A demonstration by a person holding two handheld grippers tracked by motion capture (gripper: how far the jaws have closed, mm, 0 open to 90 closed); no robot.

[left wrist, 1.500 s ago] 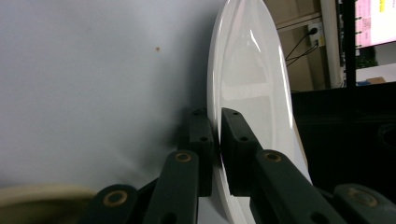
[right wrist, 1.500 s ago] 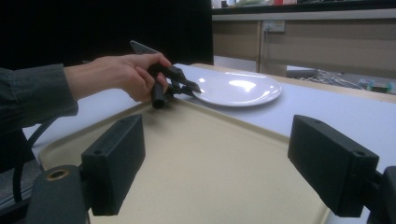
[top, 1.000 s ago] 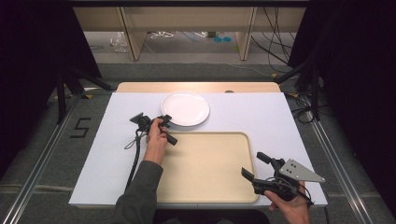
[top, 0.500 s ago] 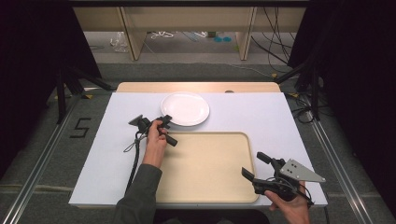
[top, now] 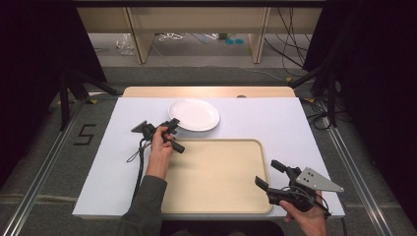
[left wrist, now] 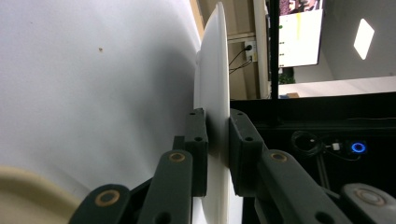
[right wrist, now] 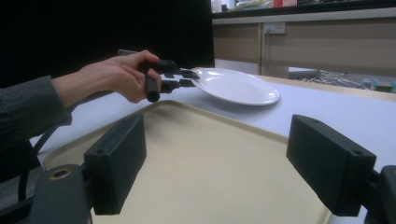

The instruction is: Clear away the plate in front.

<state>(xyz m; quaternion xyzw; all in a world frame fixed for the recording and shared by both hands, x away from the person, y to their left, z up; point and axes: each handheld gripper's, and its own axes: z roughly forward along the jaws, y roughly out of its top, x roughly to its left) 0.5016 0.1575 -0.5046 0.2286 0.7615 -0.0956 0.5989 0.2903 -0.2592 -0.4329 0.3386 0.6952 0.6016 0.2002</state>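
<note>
Overhead, the white plate (top: 194,114) lies on the white table sheet (top: 275,123), just beyond the far left corner of the empty beige tray (top: 216,177). The left gripper (top: 173,124) reaches the plate's near-left rim; its jaws have just been opening slightly, with the rim between them. The right gripper (top: 265,175) hovers over the tray's near right corner, jaws spread, nothing between. Bare sheet surrounds the plate to the right and far side.

Left gripper view: the plate (left wrist: 215,70) stands edge-on between the two pads, a thin gap showing at each.

Right gripper view: the right gripper (right wrist: 233,163) gapes over the tray (right wrist: 205,154); beyond its far edge the left gripper (right wrist: 184,78) meets the plate (right wrist: 238,86), which is tipped up at that rim.
</note>
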